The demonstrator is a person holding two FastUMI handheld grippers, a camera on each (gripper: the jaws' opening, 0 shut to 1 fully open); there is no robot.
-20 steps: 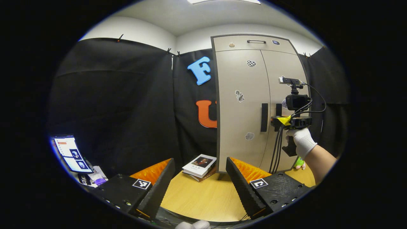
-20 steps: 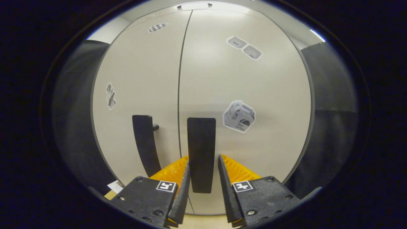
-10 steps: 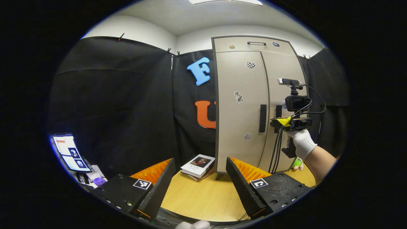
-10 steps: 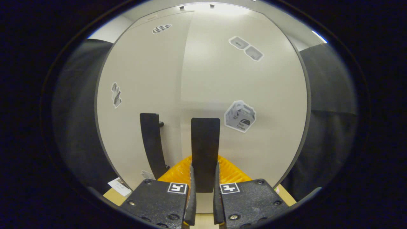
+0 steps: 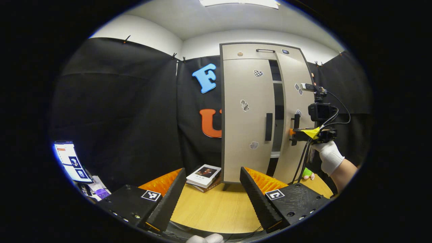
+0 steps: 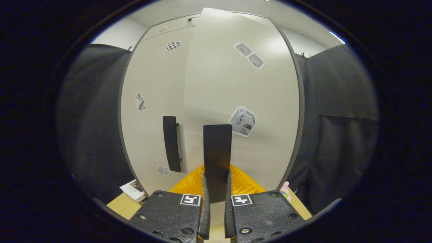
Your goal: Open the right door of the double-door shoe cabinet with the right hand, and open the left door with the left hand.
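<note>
Left gripper view: the left gripper point(image 5: 211, 189) hangs with its fingers spread wide and nothing between them, low over the round wooden table point(image 5: 216, 212). The shoe cabinet point(image 5: 263, 114) stands upright at the far side of the table, ahead and slightly right of this gripper. Its left door point(image 5: 248, 118) is shut. The left door handle point(image 5: 269, 126), a dark bar with its long axis vertical, lies well apart from the spread fingers, up and to the right, so the coming reach looks to run forward and upward. The right door point(image 5: 293, 118) stands ajar, a dark gap with shelves showing between the two doors. At its handle sits the right gripper point(image 5: 297, 132), carried by a gloved hand point(image 5: 329, 156). A pair of stacked books point(image 5: 204, 172) lies at the cabinet's foot, and a lit screen point(image 5: 72, 162) sits at the near left.

Right gripper view: the right gripper point(image 6: 216, 202) is pinched on the right door handle point(image 6: 217, 158), both fingers pressed against the vertical bar's sides. The right door point(image 6: 243, 101) is swung out toward the camera, overlapping the edge of the left door point(image 6: 152, 101).

Count: one cabinet, two doors, two handles, two grippers. The left gripper is the nearer to the untouched handle, as the right is occupied.
</note>
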